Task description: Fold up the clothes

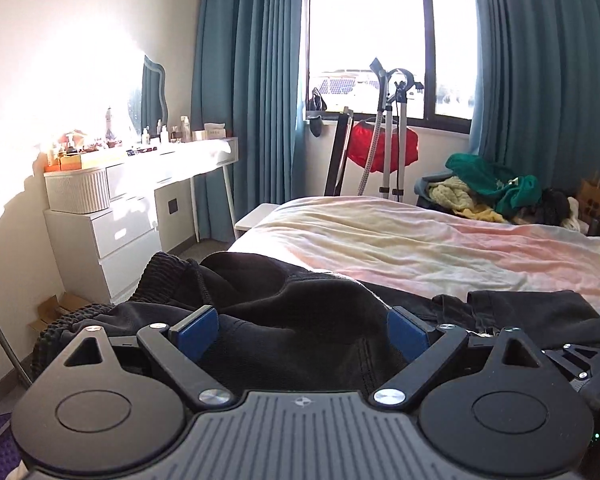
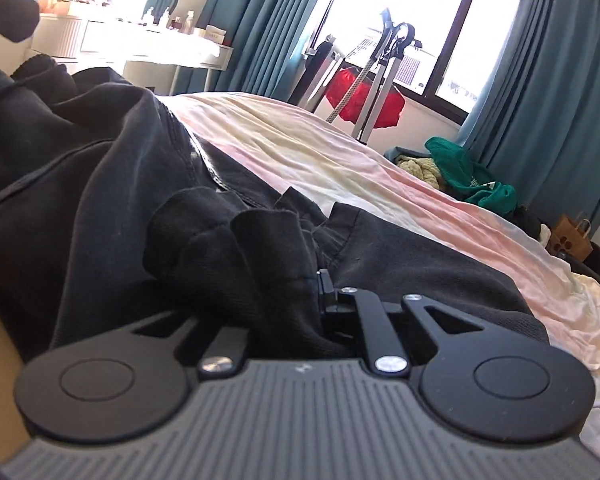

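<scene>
A black garment with a ribbed elastic waistband lies bunched on the near edge of the bed. My left gripper is open, its blue pads wide apart with a fold of the black cloth lying between them. In the right wrist view the same black garment spreads across the bed. My right gripper is shut on a bunched hem of that garment; cloth covers its left finger. The right gripper's body shows at the left view's lower right edge.
The bed has a pink and cream sheet. A pile of green and yellow clothes lies at its far side by a paper bag. A white dressing table with drawers stands left. A garment steamer stand is under the window.
</scene>
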